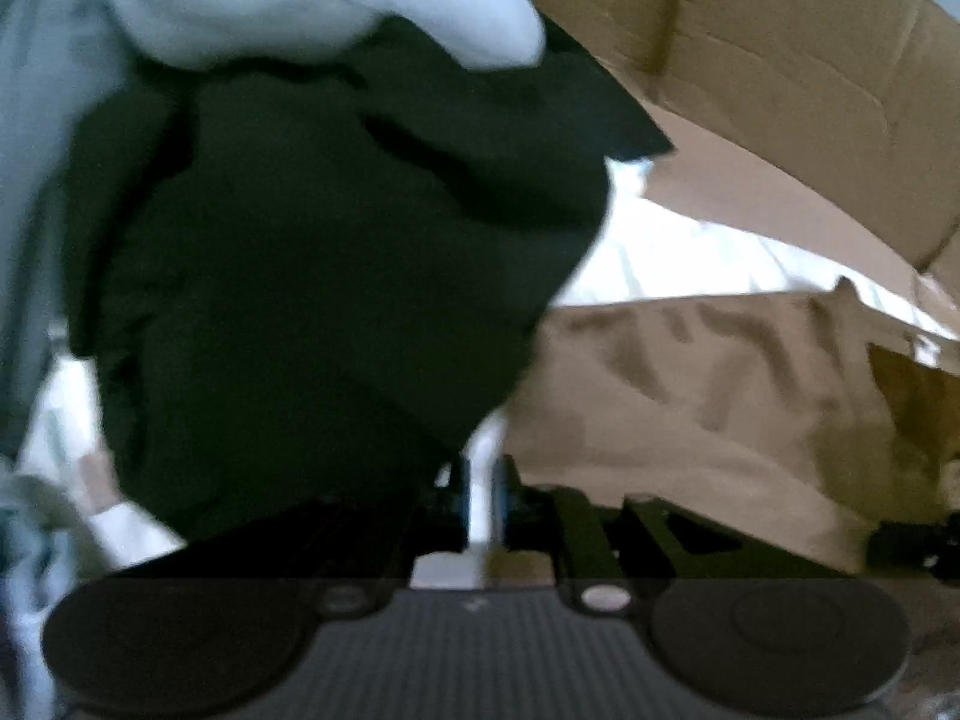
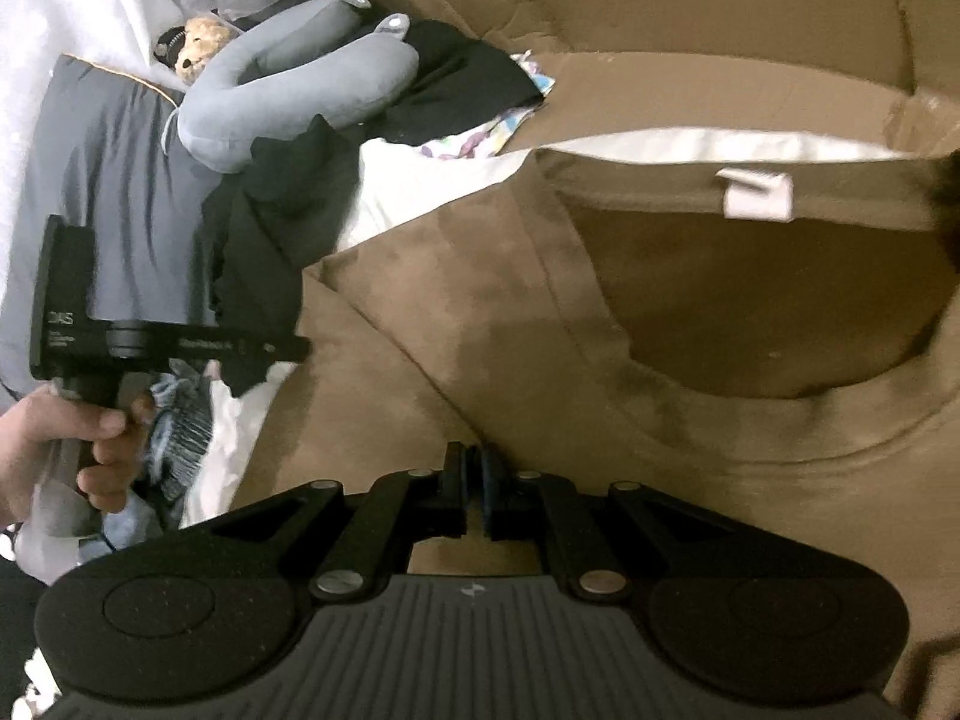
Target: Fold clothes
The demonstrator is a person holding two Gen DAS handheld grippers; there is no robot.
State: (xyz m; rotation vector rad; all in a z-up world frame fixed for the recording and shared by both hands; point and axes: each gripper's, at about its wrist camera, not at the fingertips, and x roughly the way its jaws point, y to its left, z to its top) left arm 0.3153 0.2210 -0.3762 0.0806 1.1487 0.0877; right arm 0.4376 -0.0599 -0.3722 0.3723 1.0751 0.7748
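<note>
Under the closed right tool lies the brown shirt; whether the left tool grips, I cannot tell.

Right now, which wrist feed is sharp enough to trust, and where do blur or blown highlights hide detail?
Left wrist view: motion-smeared throughout; the dark green-black garment is an underexposed mass, the white sheet blown out. Right wrist view: mostly sharp on the brown t-shirt, its white neck label slightly smeared, fisheye bending the edges.

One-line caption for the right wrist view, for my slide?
Right claw shut at the brown shirt near its collar, left claw held off to the side.
</note>
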